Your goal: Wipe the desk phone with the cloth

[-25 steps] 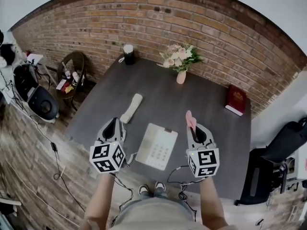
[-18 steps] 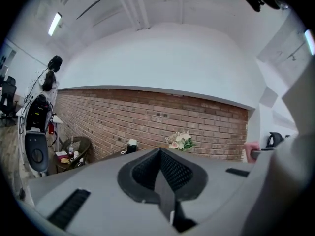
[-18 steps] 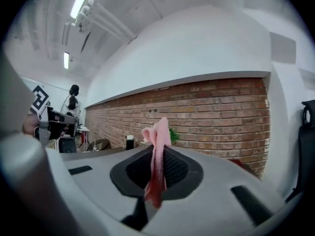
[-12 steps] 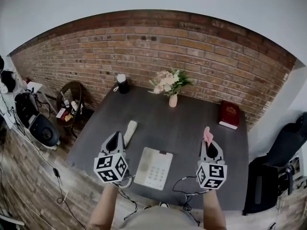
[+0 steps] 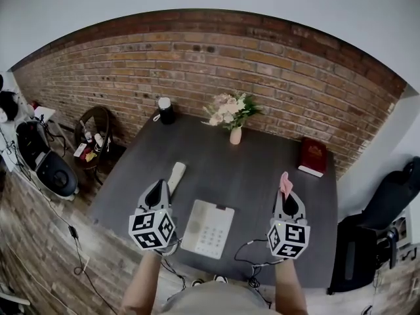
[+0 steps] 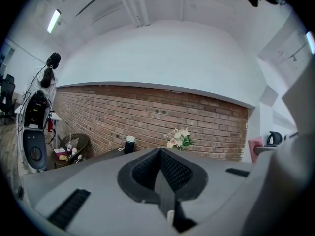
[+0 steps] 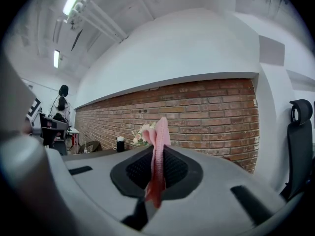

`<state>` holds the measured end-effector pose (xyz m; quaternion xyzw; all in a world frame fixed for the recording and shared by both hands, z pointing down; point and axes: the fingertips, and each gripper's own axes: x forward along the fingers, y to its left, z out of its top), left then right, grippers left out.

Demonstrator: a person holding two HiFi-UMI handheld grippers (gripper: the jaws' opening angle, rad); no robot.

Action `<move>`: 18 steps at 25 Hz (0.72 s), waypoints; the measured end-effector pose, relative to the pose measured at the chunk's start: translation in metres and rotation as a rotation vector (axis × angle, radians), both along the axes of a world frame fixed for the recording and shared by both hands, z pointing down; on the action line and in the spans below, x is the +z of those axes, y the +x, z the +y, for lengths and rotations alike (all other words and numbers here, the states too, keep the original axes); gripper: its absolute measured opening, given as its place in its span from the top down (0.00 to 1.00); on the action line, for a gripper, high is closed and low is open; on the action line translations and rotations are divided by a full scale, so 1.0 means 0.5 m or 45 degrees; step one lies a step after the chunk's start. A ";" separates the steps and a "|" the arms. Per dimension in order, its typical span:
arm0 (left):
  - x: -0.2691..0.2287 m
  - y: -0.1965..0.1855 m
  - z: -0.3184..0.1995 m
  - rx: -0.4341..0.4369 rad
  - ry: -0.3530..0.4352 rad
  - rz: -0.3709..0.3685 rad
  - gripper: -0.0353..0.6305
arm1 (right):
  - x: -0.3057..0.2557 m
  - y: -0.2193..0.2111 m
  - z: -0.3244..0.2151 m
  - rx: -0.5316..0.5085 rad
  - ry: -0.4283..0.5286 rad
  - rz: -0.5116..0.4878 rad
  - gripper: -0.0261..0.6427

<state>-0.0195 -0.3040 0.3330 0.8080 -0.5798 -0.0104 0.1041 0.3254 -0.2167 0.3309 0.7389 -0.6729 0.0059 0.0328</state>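
Right tongs (image 5: 286, 201) shifted right — cloth (image 5: 285, 185) pinched (tail hidden).

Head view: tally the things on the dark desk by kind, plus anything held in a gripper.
Desk phone base: 1
Handset: 1
Vase of flowers: 1
Red book: 1
Dark container with white top: 1
Pink cloth, held in the right gripper: 1
Total: 6

Cloth (image 7: 157, 156) soft knit; table (image 5: 252, 169) matt; wall (image 5: 197, 71) rough brick.
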 end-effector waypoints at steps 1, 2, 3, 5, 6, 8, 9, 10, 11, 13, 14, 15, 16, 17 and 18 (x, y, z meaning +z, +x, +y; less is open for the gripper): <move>0.000 0.000 0.000 -0.001 -0.001 0.001 0.94 | -0.003 0.000 -0.001 0.001 0.005 0.003 0.94; 0.001 0.000 0.000 -0.002 -0.002 0.002 0.94 | -0.006 -0.001 -0.002 0.003 0.009 0.005 0.93; 0.002 -0.001 0.000 -0.002 -0.005 0.003 0.94 | -0.008 -0.002 -0.002 0.006 0.010 0.007 0.94; 0.005 -0.004 0.002 -0.003 -0.011 0.005 0.94 | -0.009 -0.004 -0.001 0.012 0.006 0.013 0.94; 0.007 -0.004 0.003 -0.003 -0.014 0.006 0.94 | -0.009 -0.004 -0.001 0.012 0.005 0.016 0.94; 0.011 -0.005 0.006 -0.004 -0.017 0.008 0.94 | -0.009 -0.006 0.001 0.008 0.007 0.018 0.94; 0.012 -0.006 0.007 -0.005 -0.019 0.009 0.94 | -0.010 -0.008 0.003 0.007 0.008 0.019 0.94; 0.012 -0.007 0.008 -0.005 -0.021 0.010 0.94 | -0.012 -0.009 0.004 0.006 0.009 0.020 0.94; 0.013 -0.007 0.008 -0.005 -0.022 0.010 0.94 | -0.014 -0.011 0.004 0.006 0.009 0.021 0.94; 0.013 -0.007 0.010 -0.003 -0.026 0.009 0.94 | -0.017 -0.012 0.006 0.006 0.009 0.022 0.93; 0.014 -0.006 0.011 -0.002 -0.027 0.009 0.94 | -0.018 -0.012 0.007 0.006 0.010 0.020 0.94; 0.015 -0.004 0.013 -0.001 -0.028 0.008 0.94 | -0.018 -0.012 0.009 0.007 0.011 0.018 0.94; 0.016 -0.004 0.014 -0.001 -0.028 0.007 0.94 | -0.018 -0.011 0.010 0.007 0.013 0.016 0.93; 0.017 -0.003 0.016 -0.001 -0.027 0.006 0.94 | -0.018 -0.011 0.012 0.007 0.015 0.014 0.94; 0.018 -0.002 0.017 0.000 -0.027 0.004 0.94 | -0.019 -0.011 0.014 0.007 0.017 0.013 0.94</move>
